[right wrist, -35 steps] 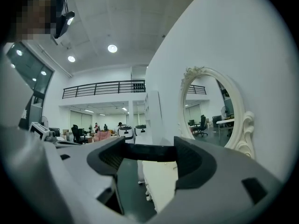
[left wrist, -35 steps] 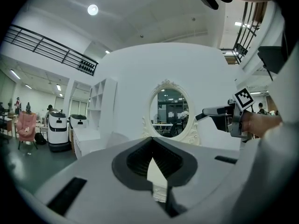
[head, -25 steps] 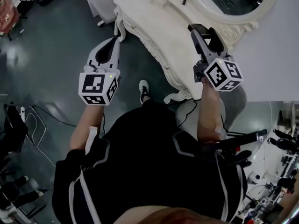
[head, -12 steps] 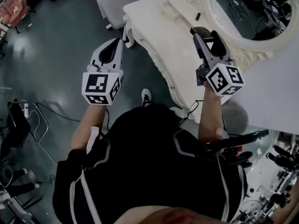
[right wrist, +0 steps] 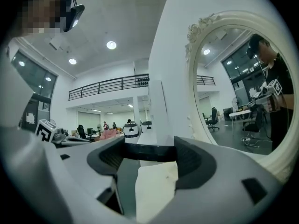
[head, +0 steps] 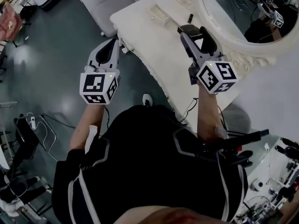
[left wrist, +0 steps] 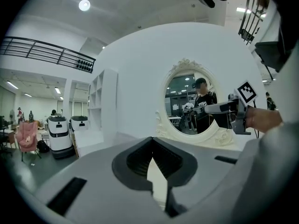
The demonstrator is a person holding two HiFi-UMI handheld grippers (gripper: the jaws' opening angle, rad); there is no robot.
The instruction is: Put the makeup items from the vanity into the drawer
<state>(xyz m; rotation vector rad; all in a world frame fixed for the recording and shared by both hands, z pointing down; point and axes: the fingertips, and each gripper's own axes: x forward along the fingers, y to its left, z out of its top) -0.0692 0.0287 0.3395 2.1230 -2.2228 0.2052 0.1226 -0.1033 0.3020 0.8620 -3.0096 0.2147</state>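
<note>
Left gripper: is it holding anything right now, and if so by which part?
Nothing. The left gripper has its jaws together at the tips with no item between them. Only the pale vanity shows through the gap behind them.

We see the vanity (head: pixel 154 45) running from upper centre down toward the right of the head view, with the mirror (head: pixel 233 8) behind it at upper right. A small dark item (head: pixel 190 18) lies on the vanity top, just before the mirror. The right gripper (head: pixel 194 29) hovers over the vanity, with a dark bar (right wrist: pixel 152 153) across between its jaw tips. The left gripper (head: pixel 114 41) hangs left of the vanity's edge, over the floor (head: pixel 46 69). A seat (head: pixel 110 3) stands at upper left.
</note>
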